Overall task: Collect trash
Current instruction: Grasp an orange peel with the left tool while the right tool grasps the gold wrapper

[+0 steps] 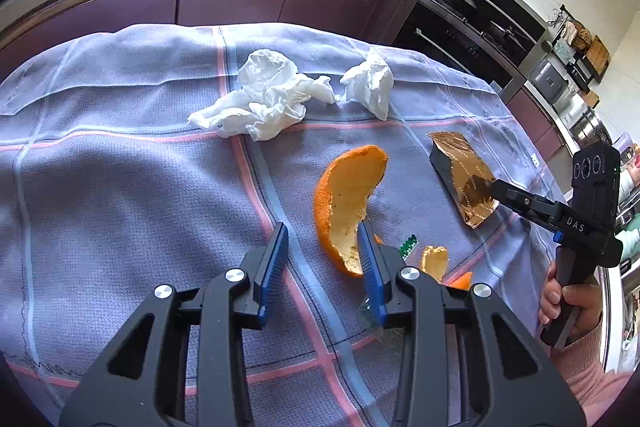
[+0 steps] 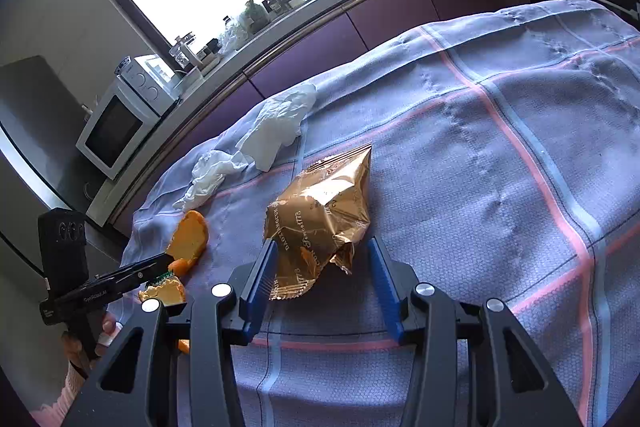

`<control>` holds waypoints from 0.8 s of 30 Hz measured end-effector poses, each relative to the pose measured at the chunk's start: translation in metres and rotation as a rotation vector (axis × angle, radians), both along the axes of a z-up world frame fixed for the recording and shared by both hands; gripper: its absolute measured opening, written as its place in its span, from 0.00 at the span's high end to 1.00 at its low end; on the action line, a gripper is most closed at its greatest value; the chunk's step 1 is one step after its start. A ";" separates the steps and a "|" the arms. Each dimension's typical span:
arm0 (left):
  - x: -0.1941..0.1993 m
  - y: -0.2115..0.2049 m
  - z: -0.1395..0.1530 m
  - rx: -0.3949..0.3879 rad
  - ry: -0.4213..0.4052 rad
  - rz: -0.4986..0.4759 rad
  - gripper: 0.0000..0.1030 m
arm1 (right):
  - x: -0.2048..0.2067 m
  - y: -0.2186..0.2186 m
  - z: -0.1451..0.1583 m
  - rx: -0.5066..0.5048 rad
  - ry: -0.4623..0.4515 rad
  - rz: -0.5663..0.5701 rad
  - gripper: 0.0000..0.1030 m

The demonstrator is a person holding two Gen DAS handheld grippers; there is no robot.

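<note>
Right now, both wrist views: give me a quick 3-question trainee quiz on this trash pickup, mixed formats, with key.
1. True or false: the right gripper is open around the gold wrapper.
2. What lies nearest the left gripper? A) a tissue B) large orange peel C) the wrapper
3. Fill in: two crumpled white ___ lie at the far side of the tablecloth.

Key: 1 true; 2 B; 3 tissues.

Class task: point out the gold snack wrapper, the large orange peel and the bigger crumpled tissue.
gold snack wrapper (image 2: 320, 215), right wrist view, middle of foil.
large orange peel (image 1: 344, 199), left wrist view, pale inner side.
bigger crumpled tissue (image 1: 264, 95), left wrist view, centre.
</note>
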State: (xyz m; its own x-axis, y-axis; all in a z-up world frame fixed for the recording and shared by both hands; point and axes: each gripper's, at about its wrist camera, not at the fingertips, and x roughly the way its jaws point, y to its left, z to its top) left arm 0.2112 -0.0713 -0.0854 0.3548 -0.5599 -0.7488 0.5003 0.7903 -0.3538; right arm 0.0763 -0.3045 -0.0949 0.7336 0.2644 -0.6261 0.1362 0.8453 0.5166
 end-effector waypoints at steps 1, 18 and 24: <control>0.001 -0.001 -0.002 0.002 0.006 0.000 0.71 | 0.001 0.001 0.000 0.000 0.002 0.004 0.57; -0.001 0.006 0.001 -0.001 -0.022 0.050 0.94 | 0.000 0.005 0.008 -0.014 -0.040 0.025 0.88; -0.004 0.023 0.010 -0.019 -0.043 0.085 0.94 | -0.003 0.009 0.017 -0.018 -0.077 0.019 0.89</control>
